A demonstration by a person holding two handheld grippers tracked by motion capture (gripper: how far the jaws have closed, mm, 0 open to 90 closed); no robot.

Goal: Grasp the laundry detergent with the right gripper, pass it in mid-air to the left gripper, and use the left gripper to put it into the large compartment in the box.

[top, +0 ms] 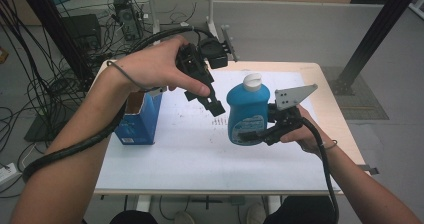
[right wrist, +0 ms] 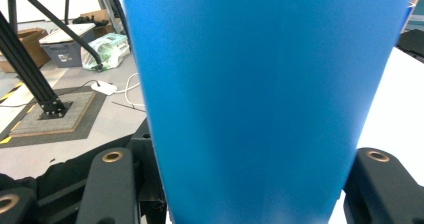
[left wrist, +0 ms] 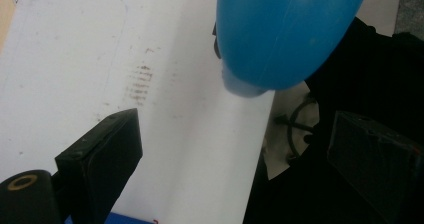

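Note:
A blue bottle (top: 248,115) with a white cap stands upright in the air over the white table (top: 200,159). My right gripper (top: 250,134) is shut on its lower body from the right. In the right gripper view the blue bottle (right wrist: 270,94) sits between the two black jaws of the right gripper (right wrist: 247,184). My left gripper (top: 216,106) is raised just left of the bottle and points down at a slant. It is open with nothing between its jaws. In the left gripper view the bottle's rounded base (left wrist: 285,29) hangs ahead of the left gripper (left wrist: 240,139).
An open blue carton (top: 140,116) stands on the table's left side, under my left forearm. Cables and a black frame post (top: 375,34) lie on the floor beyond the table. A person's dark clothing (left wrist: 360,109) shows past the table's near edge.

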